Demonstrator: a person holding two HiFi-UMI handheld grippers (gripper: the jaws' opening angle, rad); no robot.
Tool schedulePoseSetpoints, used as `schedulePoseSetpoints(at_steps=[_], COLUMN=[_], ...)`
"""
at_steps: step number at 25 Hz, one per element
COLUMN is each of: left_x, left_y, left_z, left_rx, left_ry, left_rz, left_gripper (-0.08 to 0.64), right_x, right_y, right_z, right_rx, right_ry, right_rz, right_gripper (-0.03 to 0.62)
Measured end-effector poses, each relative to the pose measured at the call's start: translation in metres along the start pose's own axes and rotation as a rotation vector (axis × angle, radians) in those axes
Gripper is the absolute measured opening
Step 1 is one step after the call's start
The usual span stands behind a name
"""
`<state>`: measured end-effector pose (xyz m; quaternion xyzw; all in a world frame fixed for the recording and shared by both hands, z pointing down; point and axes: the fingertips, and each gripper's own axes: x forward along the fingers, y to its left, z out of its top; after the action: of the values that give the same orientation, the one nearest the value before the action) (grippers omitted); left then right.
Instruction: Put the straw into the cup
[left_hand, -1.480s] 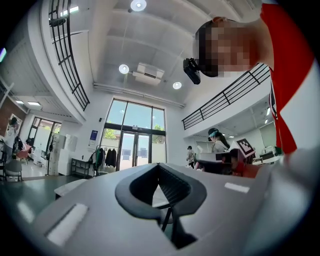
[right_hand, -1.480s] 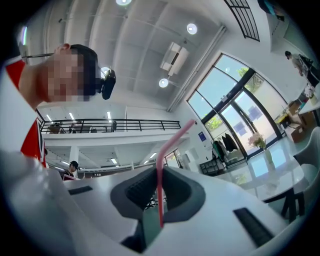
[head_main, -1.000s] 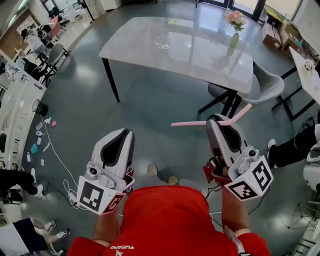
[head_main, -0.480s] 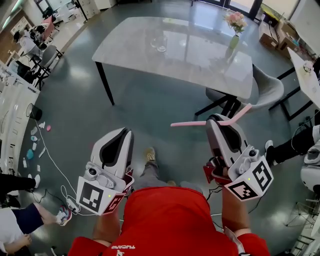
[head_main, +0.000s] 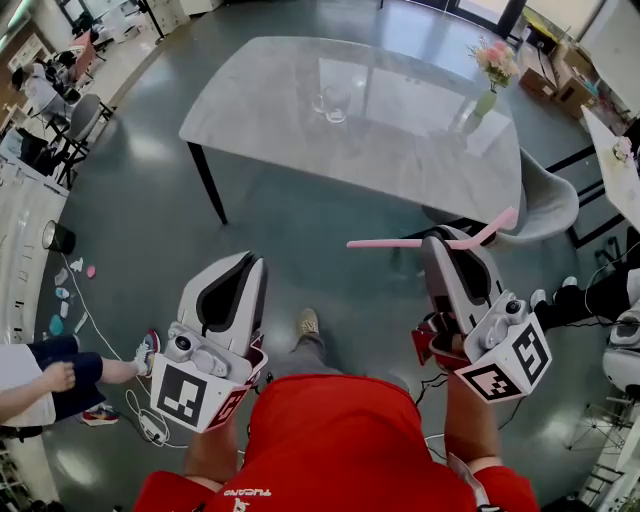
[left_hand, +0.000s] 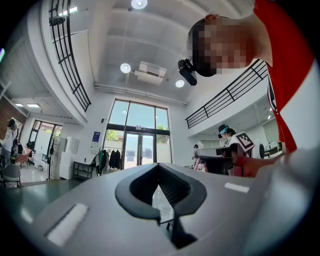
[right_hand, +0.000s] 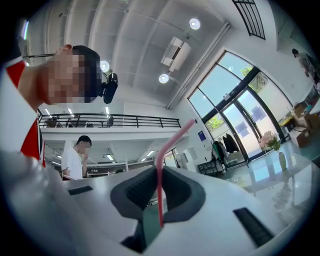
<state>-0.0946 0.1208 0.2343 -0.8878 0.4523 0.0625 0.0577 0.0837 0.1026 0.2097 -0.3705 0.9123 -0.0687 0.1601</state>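
A clear glass cup (head_main: 331, 103) stands on the far side of the grey marble table (head_main: 400, 160), well ahead of both grippers. My right gripper (head_main: 440, 240) is shut on a pink bent straw (head_main: 390, 243), which lies crosswise through its tips, the long end pointing left. In the right gripper view the straw (right_hand: 171, 144) rises from between the pads of the right gripper (right_hand: 159, 175). My left gripper (head_main: 256, 264) is held level beside it over the floor, tips together and nothing in them. In its own view the left gripper (left_hand: 159, 167) shows its tips meeting.
A vase of pink flowers (head_main: 492, 72) stands at the table's right end. A grey chair (head_main: 548, 203) sits by the table's right near corner. The table's black leg (head_main: 210, 185) is ahead on the left. A seated person's legs (head_main: 75, 375) and cables lie on the left floor.
The table has come nearer and shifted lower in the head view as the person walks toward it. Both grippers keep the same pose, the straw still in the right one.
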Motion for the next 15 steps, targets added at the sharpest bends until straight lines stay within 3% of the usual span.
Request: schedulePoseSetpoints(at_steps=[15], left_x=[0.053], left_y=[0.131], left_z=[-0.012], left_rx=[-0.042], left_ry=[-0.006], left_rz=[-0.06], left_gripper=[0.006], right_x=[0.133], right_y=[-0.033], right_z=[-0.02], right_rx=[-0.023], right_ry=[0.029], right_rz=[-0.074], right_gripper=[0.025])
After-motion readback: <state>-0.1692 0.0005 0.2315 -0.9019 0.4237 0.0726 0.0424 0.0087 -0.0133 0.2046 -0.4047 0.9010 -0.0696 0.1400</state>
